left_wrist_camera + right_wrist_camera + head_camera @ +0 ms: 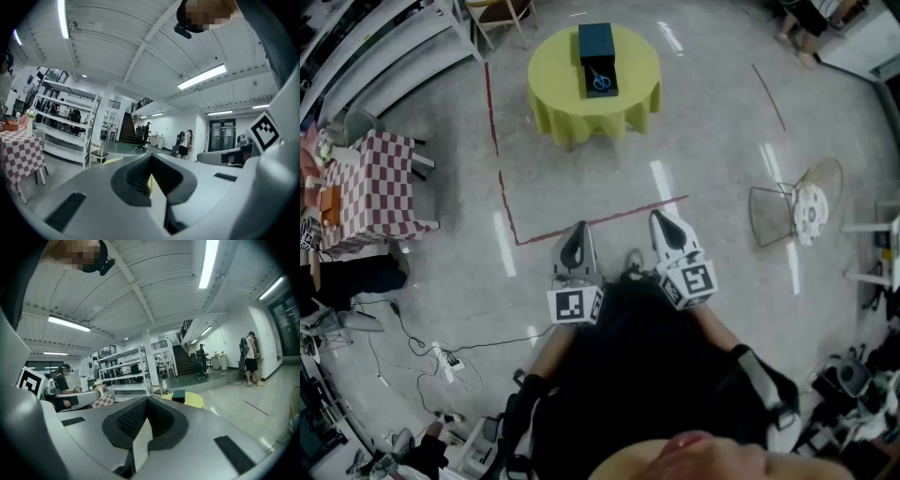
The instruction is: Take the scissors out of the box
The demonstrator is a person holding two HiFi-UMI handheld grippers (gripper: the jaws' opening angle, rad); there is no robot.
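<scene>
Far ahead on table (551, 70), scissors (600, 81) in box (595, 42); left gripper (577, 228), right gripper (662, 218) both closed.

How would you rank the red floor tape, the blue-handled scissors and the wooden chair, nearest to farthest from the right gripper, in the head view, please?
1. Red floor tape: just ahead of the right gripper.
2. Blue-handled scissors: in the dark box on the yellow round table.
3. Wooden chair: beyond the table, upper left.
</scene>
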